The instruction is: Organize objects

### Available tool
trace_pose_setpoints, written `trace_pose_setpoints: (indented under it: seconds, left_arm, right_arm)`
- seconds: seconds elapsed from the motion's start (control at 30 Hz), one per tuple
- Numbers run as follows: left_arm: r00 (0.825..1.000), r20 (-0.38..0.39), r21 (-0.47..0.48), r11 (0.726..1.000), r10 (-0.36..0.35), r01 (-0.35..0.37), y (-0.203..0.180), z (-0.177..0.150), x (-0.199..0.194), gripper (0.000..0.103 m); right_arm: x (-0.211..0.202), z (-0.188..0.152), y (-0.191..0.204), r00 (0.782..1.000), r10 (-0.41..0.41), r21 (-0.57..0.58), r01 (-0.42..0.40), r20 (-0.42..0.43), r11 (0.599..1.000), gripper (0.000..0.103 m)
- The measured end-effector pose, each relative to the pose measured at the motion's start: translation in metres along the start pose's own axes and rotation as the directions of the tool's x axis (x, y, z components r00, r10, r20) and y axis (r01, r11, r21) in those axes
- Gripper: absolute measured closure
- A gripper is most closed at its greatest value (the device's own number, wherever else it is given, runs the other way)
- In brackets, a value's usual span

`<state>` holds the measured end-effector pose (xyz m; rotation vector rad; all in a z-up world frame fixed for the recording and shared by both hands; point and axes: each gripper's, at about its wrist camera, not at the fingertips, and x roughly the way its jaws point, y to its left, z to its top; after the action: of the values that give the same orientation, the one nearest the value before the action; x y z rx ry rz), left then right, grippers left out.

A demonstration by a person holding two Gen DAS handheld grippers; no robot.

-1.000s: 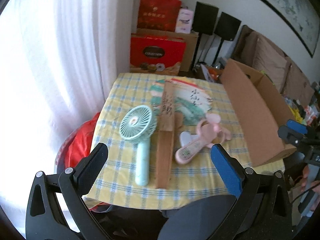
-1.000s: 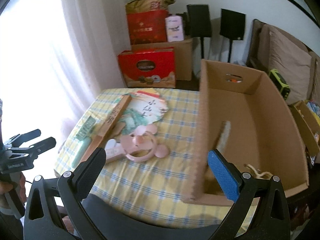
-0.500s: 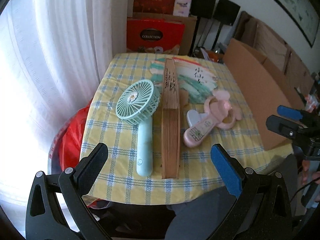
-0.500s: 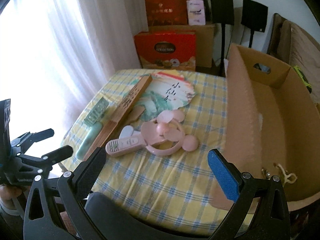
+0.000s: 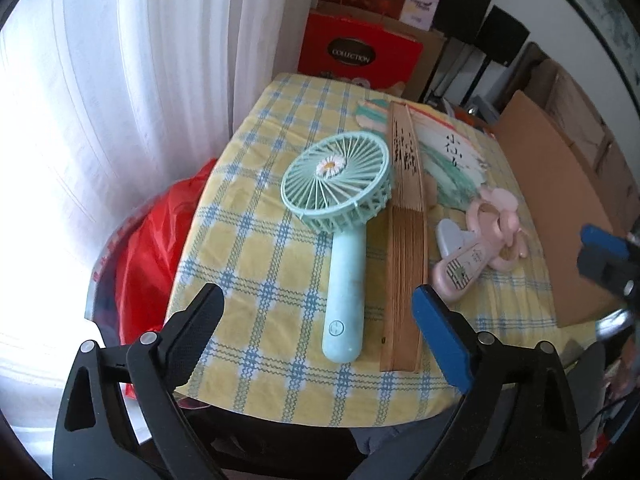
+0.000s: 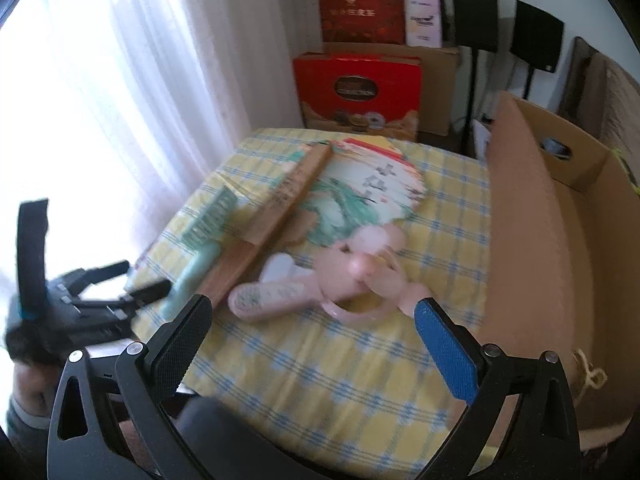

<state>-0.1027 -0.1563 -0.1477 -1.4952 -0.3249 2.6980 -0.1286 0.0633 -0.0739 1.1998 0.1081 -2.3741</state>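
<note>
A mint handheld fan [image 5: 340,208] lies on the yellow checked table [image 5: 256,264], handle toward me. Right of it lie a folded bamboo fan [image 5: 404,240], a painted round paper fan [image 5: 456,156] and a pink handheld fan [image 5: 476,248]. My left gripper [image 5: 316,320] is open and empty, hovering just above the mint fan's handle end. My right gripper [image 6: 312,328] is open and empty, above the near table edge in front of the pink fan [image 6: 320,284]. The mint fan [image 6: 200,240] and the left gripper [image 6: 100,292] show at the left of the right wrist view.
An open cardboard box [image 6: 560,240] stands along the table's right side. A red bag [image 5: 152,240] sits on the floor left of the table by white curtains. Red gift boxes [image 6: 356,88] and black speakers [image 6: 536,40] stand behind.
Both grippers have moved forward and lower toward the table. The left one has closed in on the mint fan's handle; the right has swung left from the box toward the pink fan.
</note>
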Motion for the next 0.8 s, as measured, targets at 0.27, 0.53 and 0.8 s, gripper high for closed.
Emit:
trace_pose_setpoints:
  seconds: [0.27,0.53,0.8]
  left_arm:
    - [0.999,-0.034,-0.008,1.0,0.002,-0.002,0.012,-0.006,0.013,0.027]
    - [0.997,-0.048,0.028,0.998,-0.056,0.058,0.011,-0.008,0.02,0.038]
    - [0.996,-0.059,0.059,0.995,-0.071,0.075,0.01,-0.008,0.025,0.044]
  right_arm:
    - [0.038,0.034,0.031,0.995,0.084,-0.024,-0.086,-0.059,0.996,0.032]
    - [0.095,0.068,0.037,0.957,0.265,0.139,-0.248,-0.121,0.959,0.041]
    - [0.13,0.073,0.044,0.937,0.319,0.187,-0.291,-0.144,0.938,0.046]
